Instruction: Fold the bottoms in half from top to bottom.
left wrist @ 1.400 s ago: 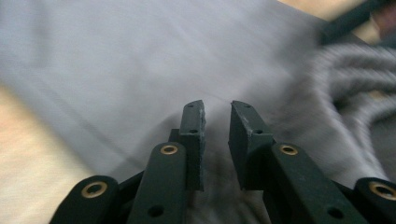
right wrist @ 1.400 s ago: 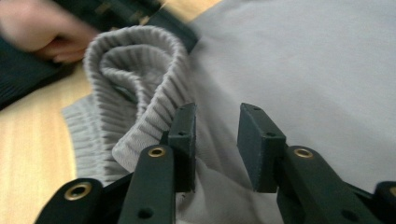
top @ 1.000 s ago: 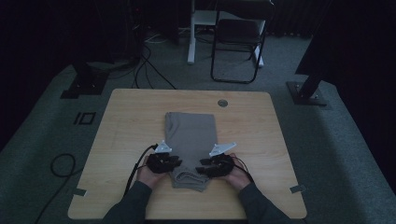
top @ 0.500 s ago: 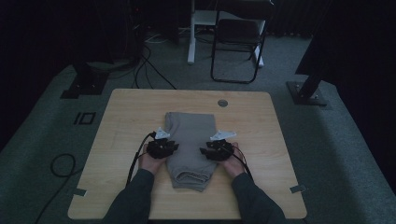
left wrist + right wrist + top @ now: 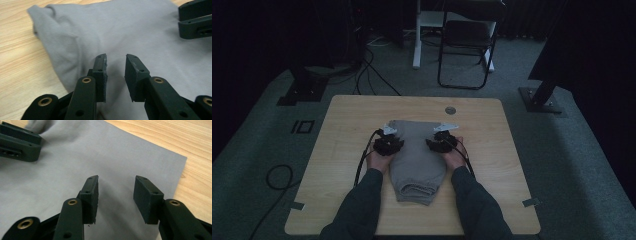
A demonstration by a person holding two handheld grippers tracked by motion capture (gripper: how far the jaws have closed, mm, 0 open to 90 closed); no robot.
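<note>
A folded grey garment (image 5: pixel 417 165) lies lengthwise in the middle of the wooden table (image 5: pixel 342 125). My left gripper (image 5: pixel 393 141) sits over the garment's left side near its far end, and my right gripper (image 5: pixel 437 140) mirrors it on the right side. In the left gripper view the left gripper (image 5: pixel 116 58) hangs open just above the grey cloth (image 5: pixel 140 30), with nothing between its pads. The right gripper (image 5: pixel 116 180) is open in the same way over smooth cloth (image 5: pixel 75 157) near the garment's edge. Each gripper view shows the other gripper's jaws at the far side.
A round grommet (image 5: pixel 450 110) sits in the tabletop beyond the garment. Behind the table stand a folding chair (image 5: pixel 464 45) and a white post (image 5: pixel 417 35). Cables (image 5: pixel 372 70) and two stand bases (image 5: pixel 294 95) (image 5: pixel 542 100) lie on the floor.
Both hands have slid away from the person along the garment, from its near end to its far part. The jaws stay apart and the garment lies where it was.
</note>
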